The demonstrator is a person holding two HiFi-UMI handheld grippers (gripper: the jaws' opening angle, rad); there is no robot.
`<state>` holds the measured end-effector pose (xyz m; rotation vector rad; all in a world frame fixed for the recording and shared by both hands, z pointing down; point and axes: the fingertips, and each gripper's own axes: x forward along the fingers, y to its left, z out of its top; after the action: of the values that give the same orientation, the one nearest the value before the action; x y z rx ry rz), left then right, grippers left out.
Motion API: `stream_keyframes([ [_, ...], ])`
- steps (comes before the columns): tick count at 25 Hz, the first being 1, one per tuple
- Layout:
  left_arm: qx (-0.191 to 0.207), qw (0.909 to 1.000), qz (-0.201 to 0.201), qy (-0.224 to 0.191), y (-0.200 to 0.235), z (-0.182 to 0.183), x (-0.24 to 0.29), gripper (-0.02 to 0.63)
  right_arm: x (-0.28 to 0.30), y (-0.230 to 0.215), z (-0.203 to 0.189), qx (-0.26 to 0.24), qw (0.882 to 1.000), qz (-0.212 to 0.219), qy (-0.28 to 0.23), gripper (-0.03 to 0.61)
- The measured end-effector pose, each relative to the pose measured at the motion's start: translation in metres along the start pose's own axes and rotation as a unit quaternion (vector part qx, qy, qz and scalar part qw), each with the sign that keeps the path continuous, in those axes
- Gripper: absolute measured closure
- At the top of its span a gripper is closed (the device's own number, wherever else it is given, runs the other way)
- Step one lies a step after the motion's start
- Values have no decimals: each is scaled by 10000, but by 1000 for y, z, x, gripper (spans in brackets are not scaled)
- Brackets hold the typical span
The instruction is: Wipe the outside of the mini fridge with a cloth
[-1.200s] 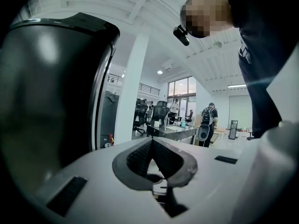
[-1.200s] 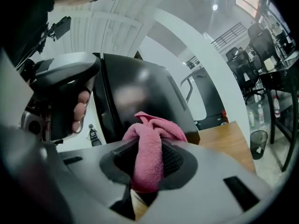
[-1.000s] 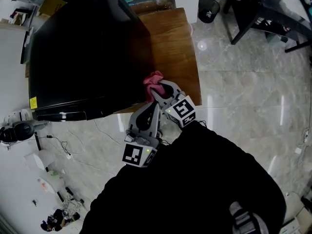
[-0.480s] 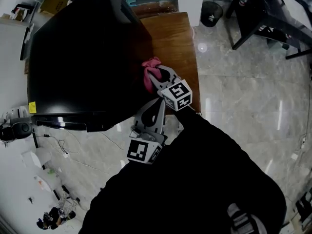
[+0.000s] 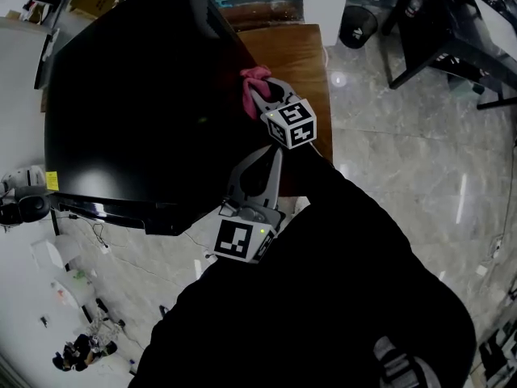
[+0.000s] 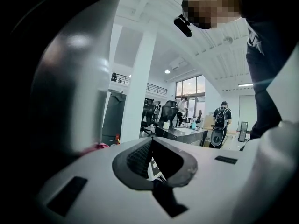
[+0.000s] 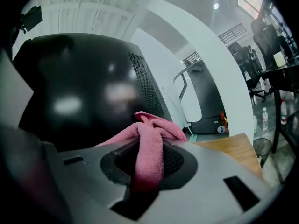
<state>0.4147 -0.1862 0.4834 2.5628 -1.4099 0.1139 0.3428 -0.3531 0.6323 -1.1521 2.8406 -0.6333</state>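
Observation:
The black mini fridge (image 5: 137, 95) stands on a wooden table (image 5: 299, 55) and fills the left of the head view. My right gripper (image 5: 260, 97) is shut on a bunched pink cloth (image 5: 253, 82), which rests against the fridge's right side near its far corner. In the right gripper view the cloth (image 7: 156, 129) hangs between the jaws of my right gripper (image 7: 148, 141), with the glossy fridge (image 7: 84, 92) just behind. My left gripper (image 5: 277, 153) sits lower, beside the fridge's front corner, shut and empty. In its own view, my left gripper (image 6: 152, 140) has its tips meeting.
A black waste bin (image 5: 359, 24) and dark chair legs (image 5: 436, 23) stand on the marble floor at the top right. Cables and a headset (image 5: 24, 208) lie on the floor at the left. The person's dark sleeve (image 5: 339, 281) fills the lower middle.
My right gripper has carried the pink cloth farther along the fridge's right side, toward its far corner. The left gripper has moved slightly the same way, still shut.

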Motion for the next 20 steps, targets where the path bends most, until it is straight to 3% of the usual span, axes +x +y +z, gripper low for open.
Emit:
stream_keyframes([
  [7,31,9998,-194,-68,-15,13,-6,607,29,-28,9,-174,9992,-272,242,494],
  [11,497,9981,-360,-37,-34,30,-31,607,7,-28,39,-381,9983,-445,-49,488],
  [16,635,9953,-697,-220,-45,62,-92,607,-69,20,88,-866,9936,-457,-567,486],
  [20,1199,9857,-1143,-311,-49,79,-142,607,-132,81,150,-1542,9818,-405,-1033,486],
])
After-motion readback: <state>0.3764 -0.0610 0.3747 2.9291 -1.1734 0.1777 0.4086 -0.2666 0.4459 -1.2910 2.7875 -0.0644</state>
